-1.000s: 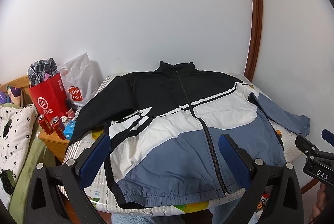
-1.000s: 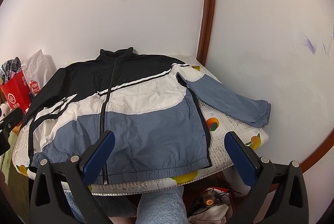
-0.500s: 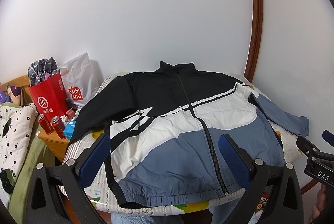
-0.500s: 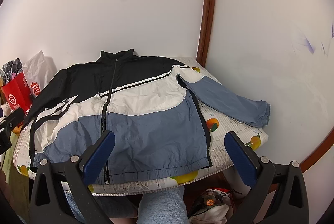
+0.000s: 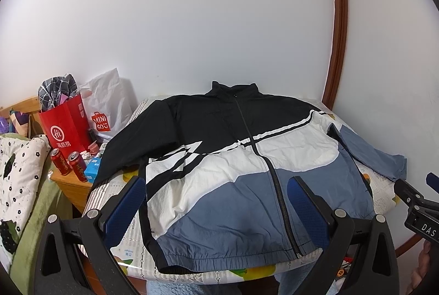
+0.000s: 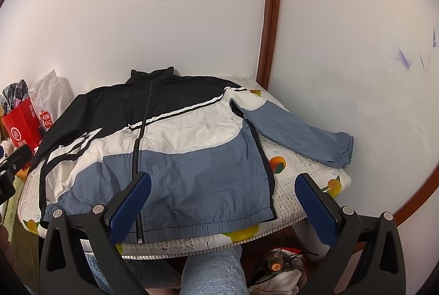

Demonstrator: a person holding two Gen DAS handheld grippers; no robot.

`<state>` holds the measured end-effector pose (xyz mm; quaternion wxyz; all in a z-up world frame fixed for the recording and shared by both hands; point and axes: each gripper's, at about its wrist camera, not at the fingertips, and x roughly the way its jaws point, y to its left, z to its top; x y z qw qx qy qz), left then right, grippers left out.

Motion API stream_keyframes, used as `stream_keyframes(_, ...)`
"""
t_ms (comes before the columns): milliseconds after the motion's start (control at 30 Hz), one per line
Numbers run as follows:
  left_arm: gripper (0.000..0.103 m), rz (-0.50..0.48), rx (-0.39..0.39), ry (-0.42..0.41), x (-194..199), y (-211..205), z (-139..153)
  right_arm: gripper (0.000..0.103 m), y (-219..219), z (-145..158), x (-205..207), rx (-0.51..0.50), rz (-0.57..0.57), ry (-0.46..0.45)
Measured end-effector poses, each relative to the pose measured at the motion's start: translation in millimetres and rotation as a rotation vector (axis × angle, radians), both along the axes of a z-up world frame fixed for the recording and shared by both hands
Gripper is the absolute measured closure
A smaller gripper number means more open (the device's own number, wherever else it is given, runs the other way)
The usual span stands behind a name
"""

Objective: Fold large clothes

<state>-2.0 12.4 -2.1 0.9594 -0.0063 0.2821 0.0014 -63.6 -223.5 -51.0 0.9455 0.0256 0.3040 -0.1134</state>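
A zipped jacket (image 5: pixel 233 166), black at the top, white in the middle and blue at the hem, lies flat and face up on a small table with a fruit-print cloth (image 5: pixel 129 248). It also shows in the right wrist view (image 6: pixel 170 146). Its blue sleeve (image 6: pixel 301 135) stretches to the right; the black sleeve (image 5: pixel 129 146) lies along the left edge. My left gripper (image 5: pixel 216 190) is open and empty, held above the hem. My right gripper (image 6: pixel 223 188) is open and empty, above the hem's right half.
A wooden nightstand (image 5: pixel 68 182) at the left holds a red bag (image 5: pixel 65 124), a white bag (image 5: pixel 107 108) and two red cans (image 5: pixel 68 163). White walls stand close behind and to the right. Cables and cloth (image 6: pixel 277 270) lie under the table.
Both grippers have drifted very slightly; the jacket has not moved and both grippers stay open.
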Motion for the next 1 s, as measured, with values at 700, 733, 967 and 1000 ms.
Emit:
stream_keyframes(700,0.000,-0.008,-0.015,-0.027,0.7,10.5,10.0,0.000,1.1,7.1,4.1,-0.010,0.014,-0.006)
stream_keyframes(733,0.000,-0.009,-0.014,-0.027,2.5,11.4,9.9,0.000,0.6,7.9,6.3,-0.009,0.015,-0.005)
stream_keyframes(967,0.000,-0.009,-0.027,0.007,24.6,19.8,5.2,0.000,1.3,7.8,30.5,-0.013,0.035,0.022)
stream_keyframes(1000,0.000,-0.006,-0.032,0.014,29.3,22.1,3.9,0.000,2.1,7.6,34.3,-0.016,0.037,0.024)
